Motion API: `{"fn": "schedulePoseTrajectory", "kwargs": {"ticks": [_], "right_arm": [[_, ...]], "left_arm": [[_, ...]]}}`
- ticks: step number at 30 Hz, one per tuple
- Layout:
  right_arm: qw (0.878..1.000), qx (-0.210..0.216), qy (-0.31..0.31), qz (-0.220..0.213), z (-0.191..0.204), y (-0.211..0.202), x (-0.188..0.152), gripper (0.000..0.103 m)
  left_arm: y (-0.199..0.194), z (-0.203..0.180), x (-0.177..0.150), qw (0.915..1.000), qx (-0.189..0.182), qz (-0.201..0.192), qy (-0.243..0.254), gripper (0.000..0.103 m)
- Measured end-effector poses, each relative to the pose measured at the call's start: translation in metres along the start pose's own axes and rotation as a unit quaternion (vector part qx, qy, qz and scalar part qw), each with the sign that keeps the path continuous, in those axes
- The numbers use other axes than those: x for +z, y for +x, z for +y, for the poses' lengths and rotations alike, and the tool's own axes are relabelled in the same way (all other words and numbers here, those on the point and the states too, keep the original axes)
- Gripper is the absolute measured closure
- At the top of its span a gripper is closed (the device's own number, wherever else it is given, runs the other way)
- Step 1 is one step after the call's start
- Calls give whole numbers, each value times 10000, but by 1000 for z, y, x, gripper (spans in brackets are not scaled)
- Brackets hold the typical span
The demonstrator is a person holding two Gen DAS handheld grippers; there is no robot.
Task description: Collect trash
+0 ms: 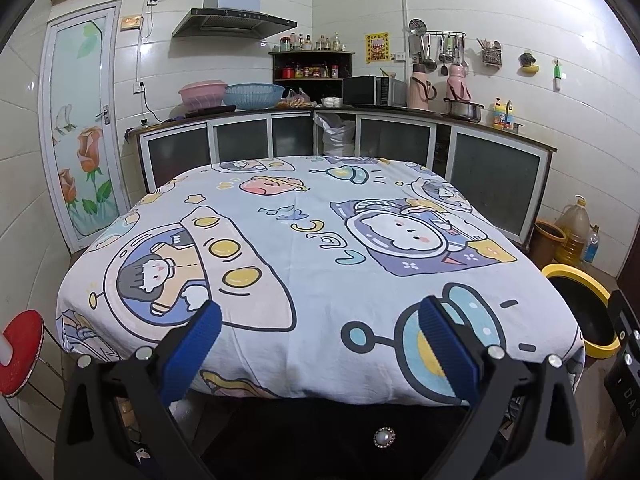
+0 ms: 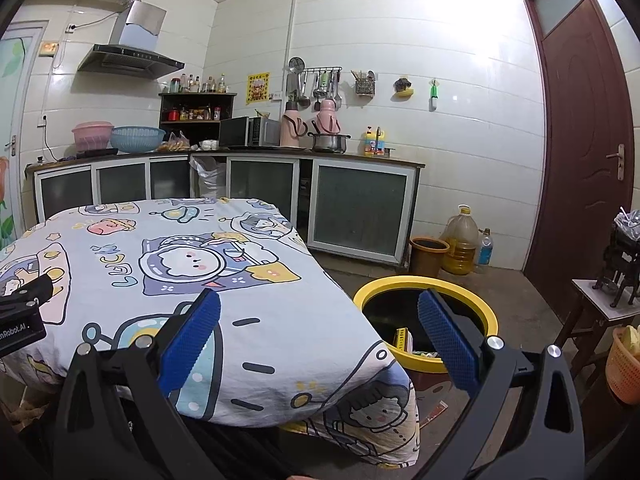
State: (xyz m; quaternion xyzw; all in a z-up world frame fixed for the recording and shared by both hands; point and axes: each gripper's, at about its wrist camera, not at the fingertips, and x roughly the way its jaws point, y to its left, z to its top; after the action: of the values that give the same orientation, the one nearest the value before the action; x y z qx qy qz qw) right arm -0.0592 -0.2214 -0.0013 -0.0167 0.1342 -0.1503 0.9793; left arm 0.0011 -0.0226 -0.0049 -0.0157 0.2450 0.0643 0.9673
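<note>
At the near edge of a table draped in a soft cartoon-print cloth point(image 1: 312, 240), the left gripper point(image 1: 316, 320) hangs with its two blue ribbed pads spread wide apart and nothing between them; the black angular frame carries round silver bolts. The right gripper point(image 2: 318, 312), of the same build, is likewise spread wide and empty, its left pad over the cloth's right near corner and its right pad over the bin point(image 2: 480, 308). The bin is round, with a smooth yellow rim and a dark inside, and stands on the concrete floor just beside the table's right edge; a yellow packet point(image 2: 401, 338) and other scraps lie in its bottom. In the left view the same bin point(image 1: 576, 276) shows at the far right. Against the far tiled wall runs an L-shaped counter point(image 2: 360, 156) with frosted-glass doors, bearing a pink basin point(image 2: 92, 134), a blue slotted basket point(image 2: 137, 138), a boxy microwave point(image 2: 248, 131) and a shiny steel pot point(image 2: 329, 142). A large amber plastic jug point(image 2: 461, 242) stands on the floor at the far right, beside a brown wooden door point(image 2: 580, 128).
</note>
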Motion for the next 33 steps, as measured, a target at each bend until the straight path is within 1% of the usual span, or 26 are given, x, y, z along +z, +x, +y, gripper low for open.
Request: {"fn": "schedulePoseTrajectory", "kwargs": {"ticks": [9, 17, 23, 33], "right_arm": [[10000, -19, 43, 39, -2, 1, -1, 8], [10000, -63, 52, 38, -2, 1, -1, 8], [9999, -74, 37, 56, -2, 2, -1, 8], [9999, -69, 51, 87, -2, 3, -2, 8]], "left_arm": [[-3, -3, -1, 10000, -20, -29, 44, 8], [-8, -4, 0, 9997, -168, -143, 61, 8], [-9, -7, 1, 9996, -189, -184, 115, 8], [-7, -7, 1, 9997, -210, -109, 113, 8]]}}
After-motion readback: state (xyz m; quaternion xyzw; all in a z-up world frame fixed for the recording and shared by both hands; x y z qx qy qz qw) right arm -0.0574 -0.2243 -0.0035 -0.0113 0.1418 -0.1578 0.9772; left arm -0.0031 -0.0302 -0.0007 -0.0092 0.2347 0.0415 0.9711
